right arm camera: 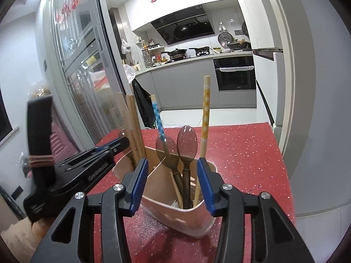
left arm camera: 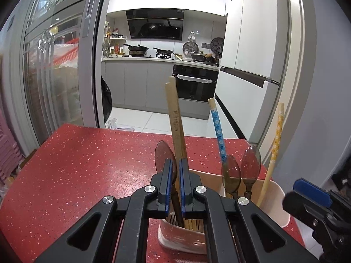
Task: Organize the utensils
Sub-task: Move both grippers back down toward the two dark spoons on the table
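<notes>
A pale utensil holder (left arm camera: 272,199) (right arm camera: 175,210) with a divider stands on the red speckled table (left arm camera: 87,164). My left gripper (left arm camera: 176,164) is shut on a brown translucent spoon (left arm camera: 163,155), held bowl-up in the holder's left compartment beside two wooden chopsticks (left arm camera: 174,118). The right compartment holds two brown spoons (right arm camera: 186,142), a blue-patterned chopstick (right arm camera: 158,116) and a yellow-patterned chopstick (right arm camera: 206,109). My right gripper (right arm camera: 173,173) is open, its fingers on either side of the holder's near end. The left gripper shows in the right wrist view (right arm camera: 109,148).
The table (right arm camera: 252,153) ends at a far edge before a kitchen doorway with a glass sliding door (left arm camera: 65,65) on the left and a white fridge (left arm camera: 248,43) on the right. Pink stacked stools (left arm camera: 6,144) stand left of the table.
</notes>
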Demonstrator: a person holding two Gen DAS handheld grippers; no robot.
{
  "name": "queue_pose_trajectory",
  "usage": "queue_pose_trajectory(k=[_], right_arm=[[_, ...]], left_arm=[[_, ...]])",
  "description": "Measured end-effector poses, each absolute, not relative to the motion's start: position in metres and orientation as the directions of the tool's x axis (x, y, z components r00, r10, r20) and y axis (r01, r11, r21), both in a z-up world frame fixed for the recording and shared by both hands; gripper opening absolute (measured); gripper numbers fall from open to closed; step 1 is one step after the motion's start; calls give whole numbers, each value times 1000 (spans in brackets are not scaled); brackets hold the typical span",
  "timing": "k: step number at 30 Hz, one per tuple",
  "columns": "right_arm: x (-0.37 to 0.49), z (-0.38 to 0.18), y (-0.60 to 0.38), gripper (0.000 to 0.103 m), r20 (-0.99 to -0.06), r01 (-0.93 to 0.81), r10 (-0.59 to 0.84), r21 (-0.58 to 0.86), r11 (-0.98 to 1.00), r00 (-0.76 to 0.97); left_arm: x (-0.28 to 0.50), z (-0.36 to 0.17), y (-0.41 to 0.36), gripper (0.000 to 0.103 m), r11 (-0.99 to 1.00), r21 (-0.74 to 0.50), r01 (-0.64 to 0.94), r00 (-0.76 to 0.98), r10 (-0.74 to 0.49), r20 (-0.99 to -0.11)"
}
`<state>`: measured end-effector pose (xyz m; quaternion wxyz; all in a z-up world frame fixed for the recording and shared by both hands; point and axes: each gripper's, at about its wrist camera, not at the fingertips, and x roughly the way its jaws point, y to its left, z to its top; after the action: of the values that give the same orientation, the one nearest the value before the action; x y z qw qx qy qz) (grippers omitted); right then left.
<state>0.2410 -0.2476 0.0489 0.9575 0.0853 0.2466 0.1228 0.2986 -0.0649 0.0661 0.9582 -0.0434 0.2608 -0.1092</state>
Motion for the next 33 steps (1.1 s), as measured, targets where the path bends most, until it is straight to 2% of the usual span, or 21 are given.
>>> queue_pose_trajectory(k=[6, 13, 22, 24, 25, 26, 27, 31, 33], right_arm=[[228, 50, -253, 52, -454, -185, 282, 247, 951, 845], [214, 46, -259, 60, -489, -164, 289, 283, 945, 823], [190, 34, -251, 64, -553, -150, 302, 303, 941, 777], [185, 33, -248, 68, -564, -149, 304, 304, 941, 768], [183, 32, -247, 70, -568, -150, 307, 305, 940, 764], [179, 31, -246, 70, -570, -151, 308, 307, 940, 762], [177, 31, -244, 72, -573, -150, 307, 306, 940, 760], [165, 26, -238, 79, -592, -145, 310, 309, 940, 744], [159, 23, -236, 80, -607, -140, 313, 315, 939, 730]], left_arm=[[293, 71, -62, 31, 976, -129, 174, 834, -216, -508], [271, 76, -43, 31, 977, -134, 167, 830, -213, -515], [227, 59, -4, 31, 979, -171, 107, 804, -186, -565], [217, 55, 3, 32, 979, -177, 100, 797, -185, -575], [211, 52, 8, 57, 979, -183, 93, 793, -184, -581], [207, 50, 11, 91, 979, -186, 87, 788, -182, -588], [201, 48, 15, 103, 981, -183, 57, 790, -157, -593], [192, 33, 19, 103, 988, -149, 48, 802, -127, -584], [188, 21, 18, 103, 992, -121, 48, 800, -111, -590]])
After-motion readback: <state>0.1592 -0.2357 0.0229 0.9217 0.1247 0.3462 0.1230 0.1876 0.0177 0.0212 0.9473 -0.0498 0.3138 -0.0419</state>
